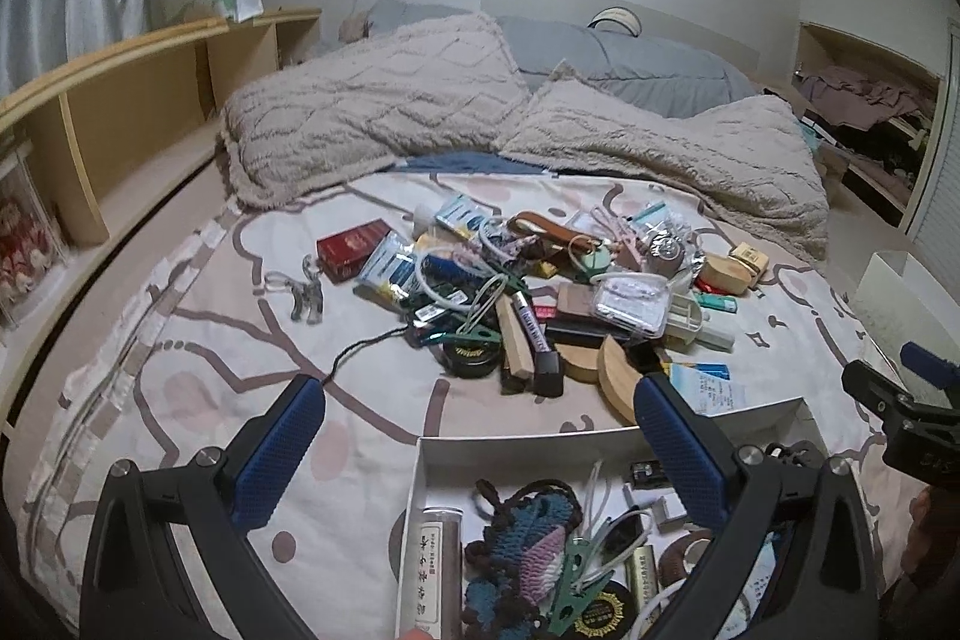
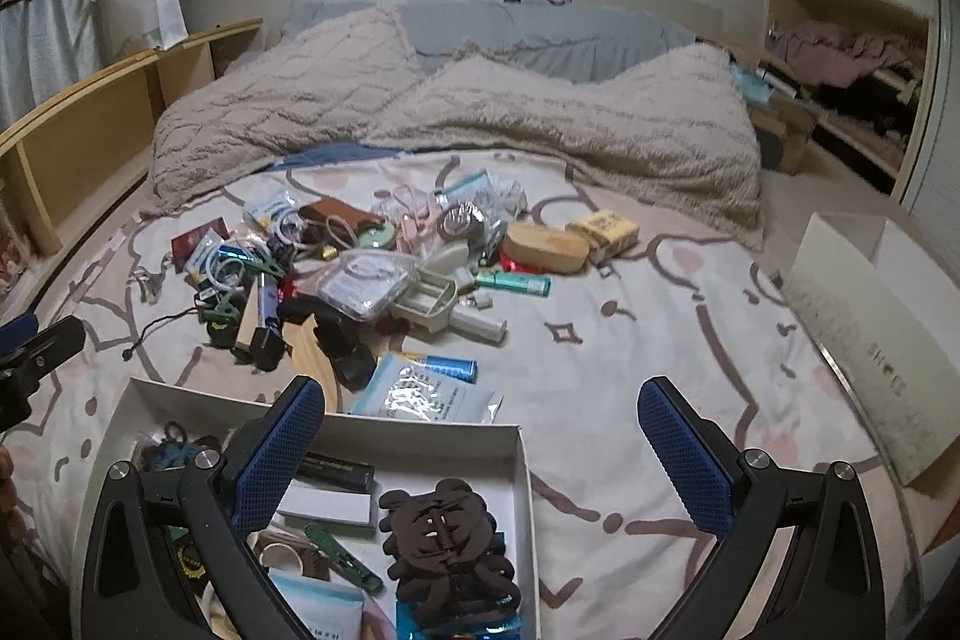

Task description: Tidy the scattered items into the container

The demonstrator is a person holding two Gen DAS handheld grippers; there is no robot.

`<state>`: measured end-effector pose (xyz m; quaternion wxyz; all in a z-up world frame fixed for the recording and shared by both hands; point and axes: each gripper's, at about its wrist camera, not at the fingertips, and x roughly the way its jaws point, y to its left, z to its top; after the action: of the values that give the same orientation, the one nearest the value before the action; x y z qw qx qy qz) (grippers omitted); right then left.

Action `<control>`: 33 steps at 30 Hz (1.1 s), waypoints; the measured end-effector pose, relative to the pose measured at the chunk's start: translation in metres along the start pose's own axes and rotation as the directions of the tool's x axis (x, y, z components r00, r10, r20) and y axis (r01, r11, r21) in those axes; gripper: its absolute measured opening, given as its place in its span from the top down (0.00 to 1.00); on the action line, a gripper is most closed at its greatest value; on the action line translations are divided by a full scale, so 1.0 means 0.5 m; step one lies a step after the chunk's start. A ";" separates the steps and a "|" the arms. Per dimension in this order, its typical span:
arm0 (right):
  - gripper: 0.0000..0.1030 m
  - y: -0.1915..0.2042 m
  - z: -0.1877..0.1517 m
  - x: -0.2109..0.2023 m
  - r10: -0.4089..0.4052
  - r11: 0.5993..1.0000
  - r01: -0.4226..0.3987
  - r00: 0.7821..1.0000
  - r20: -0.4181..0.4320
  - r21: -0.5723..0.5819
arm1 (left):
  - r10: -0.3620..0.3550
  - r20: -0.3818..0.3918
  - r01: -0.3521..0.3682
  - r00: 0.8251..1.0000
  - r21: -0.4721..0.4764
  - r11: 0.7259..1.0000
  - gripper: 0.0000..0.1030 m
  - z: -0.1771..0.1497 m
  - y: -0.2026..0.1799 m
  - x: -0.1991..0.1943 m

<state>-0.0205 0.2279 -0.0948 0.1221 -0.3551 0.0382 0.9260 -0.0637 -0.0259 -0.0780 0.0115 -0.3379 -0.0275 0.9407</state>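
Both claws hang spread and empty over the near end of the bed. The left claw (image 1: pixel 480 436) sits above the shallow white cardboard box (image 1: pixel 516 439), its right finger crossing the box's far rim; the right claw (image 2: pixel 480 436) hovers with its left finger over the same box and its right finger out past the box's right wall, above bare patterned bedsheet (image 2: pixel 630 340).

The box is already partly filled: a crocheted blue and pink pouch (image 1: pixel 528 538) and a dark brown flat figure (image 2: pixel 444 526), among other small pieces.

Just beyond the box's far rim lies the tangled pile of scattered items (image 1: pixel 540 292). Nearest the rim are a half-round wooden block (image 1: pixel 618 376) and a clear foil-backed packet (image 2: pixel 426 391).

Judged risks: the pile is knotted with white cords (image 1: pixel 444 280) and a black string (image 1: pixel 360 346), so pulling one piece may drag its neighbours across the sheet. The soft mattress could let the light box tip if a claw presses its rim. Flat packets may slip from a shallow pinch.
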 end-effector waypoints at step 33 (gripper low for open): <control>0.00 -0.002 0.104 0.245 0.203 0.977 -0.162 0.899 -0.388 0.137 | 0.078 -0.107 -0.072 0.991 0.061 0.996 0.00 0.065 0.129 0.145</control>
<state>-0.1421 0.2617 -0.1378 0.0423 -0.5249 0.1426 0.8381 -0.1406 -0.0888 -0.1030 -0.0126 -0.3891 0.0127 0.9210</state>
